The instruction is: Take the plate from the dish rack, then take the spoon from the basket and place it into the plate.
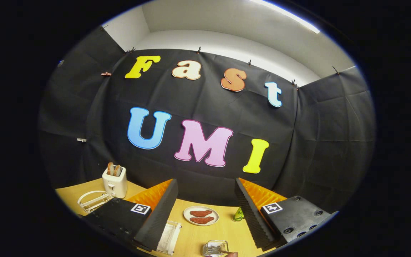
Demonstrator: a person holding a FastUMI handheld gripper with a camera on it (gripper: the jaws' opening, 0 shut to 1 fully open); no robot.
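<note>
Booth: black cloth wall, wooden counter [191,235] below.
Tongs [203,210]: fingers wide apart, holding nothing, raised over counter.
Plate [201,216]: on counter between the fingers, two reddish pieces on it.
Basket [215,247]: clear wire, nearer than plate; spoon inside unclear.
Dish rack [92,200]: white, beside toaster [114,181], beyond left finger.
Green can [238,214]: by right finger.

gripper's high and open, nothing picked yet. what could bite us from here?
1. The gripper has its jaws wide open and empty; the white dish rack sits off to the side beside the toaster, so the approach could clip the toaster.
2. The plate already carries two brown food pieces; a spoon could land on them.
3. The basket is small, so the grasp may be cramped.
</note>
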